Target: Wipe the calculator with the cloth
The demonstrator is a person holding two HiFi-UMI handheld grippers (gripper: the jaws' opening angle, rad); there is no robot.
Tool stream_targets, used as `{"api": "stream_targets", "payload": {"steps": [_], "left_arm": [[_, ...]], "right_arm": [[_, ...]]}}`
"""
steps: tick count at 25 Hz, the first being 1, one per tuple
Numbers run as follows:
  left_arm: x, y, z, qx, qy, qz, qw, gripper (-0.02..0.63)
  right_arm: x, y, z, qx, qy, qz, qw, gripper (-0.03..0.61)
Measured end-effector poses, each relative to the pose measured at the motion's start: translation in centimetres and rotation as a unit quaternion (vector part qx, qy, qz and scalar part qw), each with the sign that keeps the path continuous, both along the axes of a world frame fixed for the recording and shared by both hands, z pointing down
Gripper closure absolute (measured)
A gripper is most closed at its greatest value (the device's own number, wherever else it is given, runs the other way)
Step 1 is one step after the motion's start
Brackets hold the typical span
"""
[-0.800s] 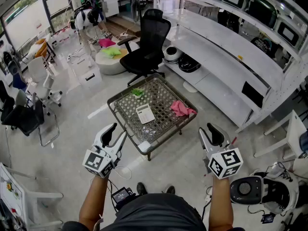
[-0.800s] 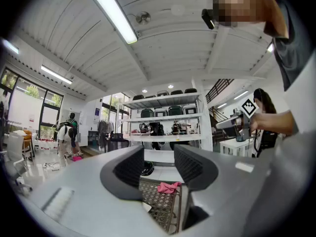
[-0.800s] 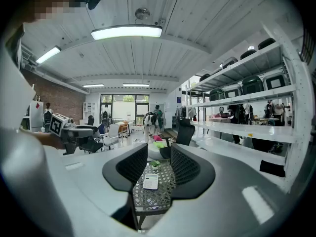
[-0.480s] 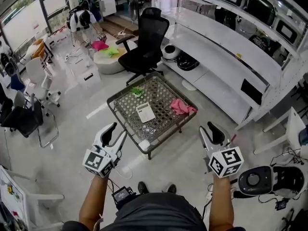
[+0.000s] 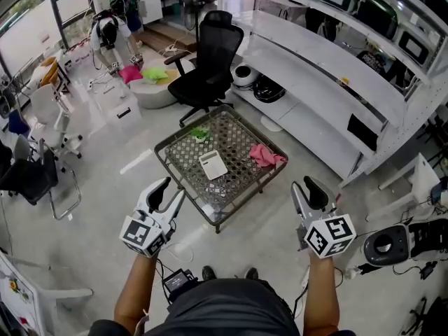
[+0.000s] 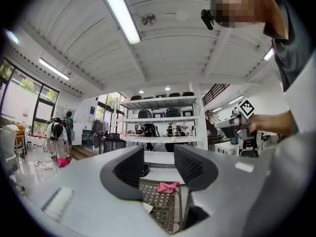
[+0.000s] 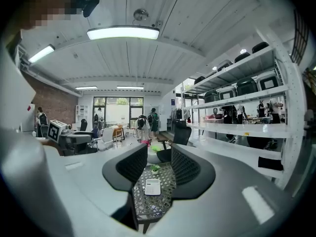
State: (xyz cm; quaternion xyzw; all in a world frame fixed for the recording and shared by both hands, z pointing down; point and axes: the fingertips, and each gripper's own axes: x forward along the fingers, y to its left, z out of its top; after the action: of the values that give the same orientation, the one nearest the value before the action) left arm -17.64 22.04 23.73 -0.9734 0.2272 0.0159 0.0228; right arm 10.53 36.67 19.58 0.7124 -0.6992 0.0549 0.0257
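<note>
Colour-wise: the calculator [image 5: 213, 164] is white, the cloth [image 5: 264, 156] is bright pink, and there's a little green thing [image 5: 200, 133] too. The worktop [image 5: 182, 152] has a grey woven lattice pattern inside a dark frame. The left gripper [image 5: 173, 189] and right gripper [image 5: 303, 186] are both pale grey with black ribbed pads, and the cube [image 5: 143, 235] on each has black-and-white square markers. The office chair [image 5: 210, 61] is black, the floor [image 5: 105, 187] is glossy light grey, and the shelving [image 5: 329, 68] is white.
</note>
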Motion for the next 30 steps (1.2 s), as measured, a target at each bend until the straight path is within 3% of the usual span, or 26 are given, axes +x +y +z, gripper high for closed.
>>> {"api": "stream_targets", "payload": {"steps": [10,23,30], "left_arm": [[-1.6,-2.6,2.6,-0.012,0.008,0.012,0.9998,0.402],[3.5,-6.5,1.7,-0.044,-0.038,-0.057,0.9967,0.402],[5.7,-8.2,2.6,-0.028,-0.044,-0.099,0.9938,0.402]], "right_arm": [[-2.2,-2.3,2.1,-0.013,0.000,0.008,1.000,0.449],[5.6,-11.3,3.8,-0.026,-0.037,-0.055,0.997,0.449],[9.5,-15.7,5.1,-0.032,-0.045,-0.091,0.994,0.449]]}}
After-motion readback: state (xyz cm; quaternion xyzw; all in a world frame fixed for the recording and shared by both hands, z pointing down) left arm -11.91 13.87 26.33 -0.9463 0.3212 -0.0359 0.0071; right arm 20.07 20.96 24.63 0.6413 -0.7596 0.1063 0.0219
